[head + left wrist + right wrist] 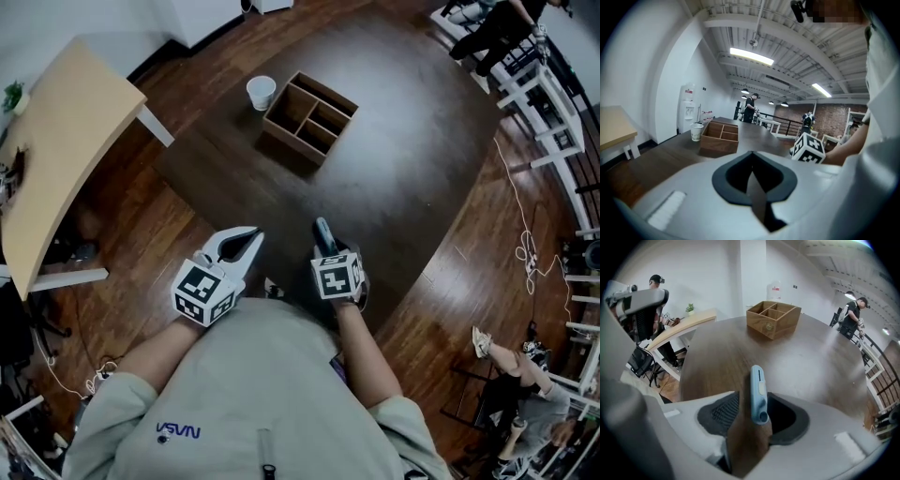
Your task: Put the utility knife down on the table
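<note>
A light-blue utility knife (757,394) stands on edge between the jaws of my right gripper (757,403). The jaws are spread wide: bare tabletop shows between the knife and the left pad (723,412). Whether the knife leans on the right pad or touches the table I cannot tell. In the head view the knife (323,234) sticks out ahead of the right gripper (327,247) at the near edge of the dark round table (403,169). My left gripper (246,242) hovers beside it to the left, its jaws (751,159) drawn together with nothing in them.
A wooden divided box (309,114) and a white paper cup (261,92) stand at the table's far side. A light wooden desk (56,141) is at the left. People and white railings are at the right, cables lie on the floor.
</note>
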`<state>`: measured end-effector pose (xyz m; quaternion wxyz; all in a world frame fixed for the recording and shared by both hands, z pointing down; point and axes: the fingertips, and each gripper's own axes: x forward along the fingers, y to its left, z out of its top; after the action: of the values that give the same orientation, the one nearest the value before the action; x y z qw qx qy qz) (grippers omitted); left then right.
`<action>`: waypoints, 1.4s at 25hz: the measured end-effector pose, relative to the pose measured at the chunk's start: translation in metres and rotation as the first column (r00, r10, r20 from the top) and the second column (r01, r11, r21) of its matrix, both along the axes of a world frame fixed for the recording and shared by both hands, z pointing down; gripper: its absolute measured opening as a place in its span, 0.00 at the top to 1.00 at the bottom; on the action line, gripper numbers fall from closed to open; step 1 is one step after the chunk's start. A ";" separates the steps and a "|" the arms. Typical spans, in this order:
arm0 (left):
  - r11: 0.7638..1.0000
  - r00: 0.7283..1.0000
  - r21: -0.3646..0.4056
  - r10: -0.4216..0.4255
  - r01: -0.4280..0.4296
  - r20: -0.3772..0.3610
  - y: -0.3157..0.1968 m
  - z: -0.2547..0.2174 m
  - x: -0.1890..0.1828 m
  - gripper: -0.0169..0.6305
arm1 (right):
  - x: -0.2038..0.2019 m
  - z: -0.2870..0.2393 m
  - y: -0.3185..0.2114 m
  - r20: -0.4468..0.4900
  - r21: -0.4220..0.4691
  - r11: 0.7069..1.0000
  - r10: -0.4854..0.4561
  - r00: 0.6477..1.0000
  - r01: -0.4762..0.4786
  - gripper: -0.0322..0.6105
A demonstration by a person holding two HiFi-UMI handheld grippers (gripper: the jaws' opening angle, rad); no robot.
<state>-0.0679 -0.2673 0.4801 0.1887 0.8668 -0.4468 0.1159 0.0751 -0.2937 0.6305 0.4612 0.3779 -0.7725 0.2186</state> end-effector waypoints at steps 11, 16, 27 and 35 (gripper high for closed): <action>0.994 0.994 0.107 0.012 0.000 -0.112 0.026 -0.039 -0.032 0.97 | 0.024 -0.162 0.032 0.496 0.337 0.828 0.248 0.832 -0.448 0.82; 0.981 0.990 0.169 0.115 -0.099 -0.087 0.071 -0.049 -0.030 0.97 | -0.004 -0.195 0.093 0.574 0.435 0.737 0.216 0.790 -0.517 0.95; 0.964 0.966 0.182 0.218 -0.191 -0.139 0.202 -0.043 -0.040 0.97 | -0.071 -0.184 0.235 0.436 0.489 0.787 0.152 0.887 -0.375 0.95; 0.965 0.963 0.210 0.197 -0.157 -0.184 0.242 -0.059 -0.035 0.97 | -0.037 -0.209 0.281 0.407 0.523 0.763 0.168 0.898 -0.380 0.95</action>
<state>-0.1030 -0.0255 0.4216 0.1370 0.9249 -0.3547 -0.0006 0.0377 -0.0129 0.4219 0.1440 0.5695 -0.8037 0.0946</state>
